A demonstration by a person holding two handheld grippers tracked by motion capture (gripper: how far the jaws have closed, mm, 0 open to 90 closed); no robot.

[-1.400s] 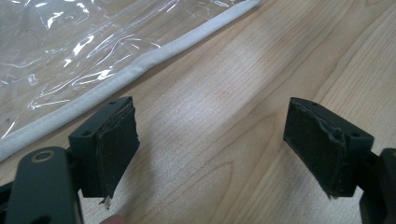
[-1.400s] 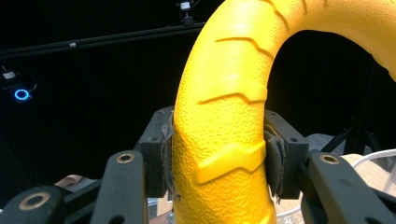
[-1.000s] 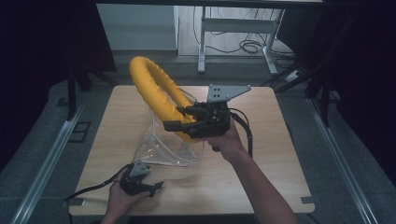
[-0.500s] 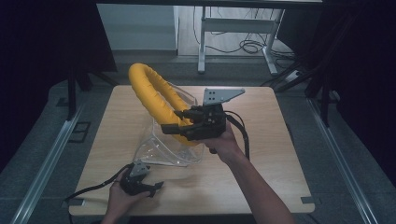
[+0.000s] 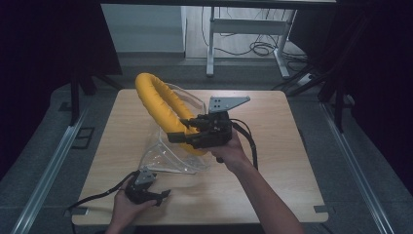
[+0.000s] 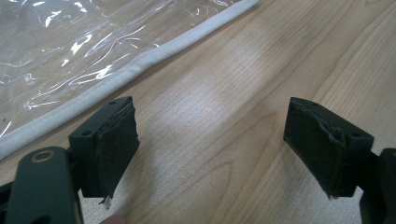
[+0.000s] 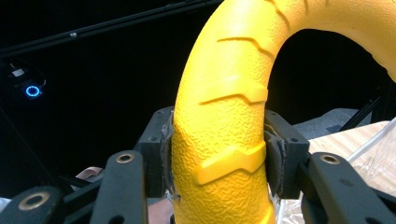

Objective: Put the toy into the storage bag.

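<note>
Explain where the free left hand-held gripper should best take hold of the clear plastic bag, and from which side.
Probably the white piped edge of the clear plastic bag, approached from the bare wood side. That seam is the thickest, firmest line on the otherwise limp film. The left hand-held gripper is open and already faces it, while the right hand-held gripper is clamped on the yellow ring.

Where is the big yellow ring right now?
In the high view, the yellow ring stands up over the middle of the table, clamped in the right hand-held gripper, partly inside the clear plastic bag.
</note>
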